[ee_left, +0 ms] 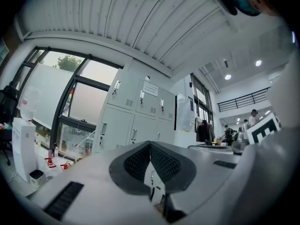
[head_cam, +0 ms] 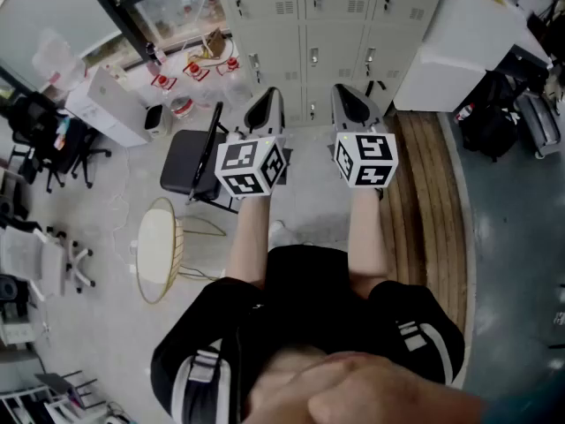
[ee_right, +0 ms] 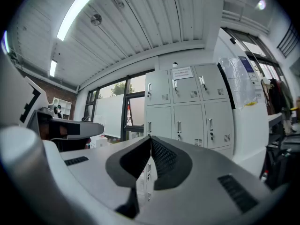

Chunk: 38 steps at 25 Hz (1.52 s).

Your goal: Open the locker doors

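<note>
Head view: the left gripper [head_cam: 265,104] and right gripper [head_cam: 353,102] are held level, side by side, both aimed at the grey lockers [head_cam: 335,25], well apart from them, with a black chair [head_cam: 187,162] to the left. Left gripper view: the jaws are pressed together tip to tip with nothing between them, and the lockers [ee_left: 136,111] stand ahead beside a window [ee_left: 70,102], doors closed. Right gripper view: the jaws likewise meet on nothing, and the lockers [ee_right: 187,111] stand straight ahead, every visible door closed.
</note>
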### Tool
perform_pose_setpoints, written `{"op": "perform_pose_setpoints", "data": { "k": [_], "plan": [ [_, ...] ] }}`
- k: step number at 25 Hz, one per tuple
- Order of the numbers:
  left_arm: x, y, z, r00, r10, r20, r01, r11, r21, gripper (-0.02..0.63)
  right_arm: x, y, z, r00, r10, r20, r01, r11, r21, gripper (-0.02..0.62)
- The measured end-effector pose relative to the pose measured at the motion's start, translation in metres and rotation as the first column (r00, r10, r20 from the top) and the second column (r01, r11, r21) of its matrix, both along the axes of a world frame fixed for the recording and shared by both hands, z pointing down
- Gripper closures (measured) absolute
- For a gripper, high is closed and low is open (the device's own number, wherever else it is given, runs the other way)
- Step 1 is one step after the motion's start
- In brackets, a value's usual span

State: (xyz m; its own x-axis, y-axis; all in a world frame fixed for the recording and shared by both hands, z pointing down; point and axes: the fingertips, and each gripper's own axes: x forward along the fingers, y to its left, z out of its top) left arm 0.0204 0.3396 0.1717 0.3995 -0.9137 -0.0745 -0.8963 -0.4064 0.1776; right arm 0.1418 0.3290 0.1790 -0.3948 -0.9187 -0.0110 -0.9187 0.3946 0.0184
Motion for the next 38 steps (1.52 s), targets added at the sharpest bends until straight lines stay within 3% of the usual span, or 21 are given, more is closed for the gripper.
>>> {"op": "perform_pose_setpoints", "data": {
  "k": [6,27,30,35,38],
  "plan": [
    [0.005,-0.008,0.015,0.999,-0.028,0.041,0.031,0.995,-0.09,0.597,0.003,0.0,0.003,0.999,-0.02,-0.025,0.02,1.0,-0.013,0.575],
    [0.029,-0.016,0.019,0.999,0.009,0.054,-0.005,0.997,-0.076,0.597,0.037,-0.013,0.004,1.0,-0.011,0.007,0.011,1.0,-0.029,0.575],
    [0.025,-0.016,0.021,0.999,-0.006,0.047,0.009,0.997,-0.073,0.597,0.033,-0.014,0.009,1.0,-0.025,0.0,0.025,0.999,-0.041,0.575],
    [-0.009,-0.025,0.013,0.997,-0.08,-0.002,0.08,0.995,-0.053,0.597,0.021,-0.018,0.014,0.993,-0.026,-0.118,0.022,0.999,-0.039,0.575],
    [-0.018,-0.027,0.015,0.996,-0.093,-0.011,0.093,0.995,-0.046,0.597,0.017,-0.019,0.013,0.992,-0.04,-0.118,0.037,0.999,-0.026,0.575]
  ]
}}
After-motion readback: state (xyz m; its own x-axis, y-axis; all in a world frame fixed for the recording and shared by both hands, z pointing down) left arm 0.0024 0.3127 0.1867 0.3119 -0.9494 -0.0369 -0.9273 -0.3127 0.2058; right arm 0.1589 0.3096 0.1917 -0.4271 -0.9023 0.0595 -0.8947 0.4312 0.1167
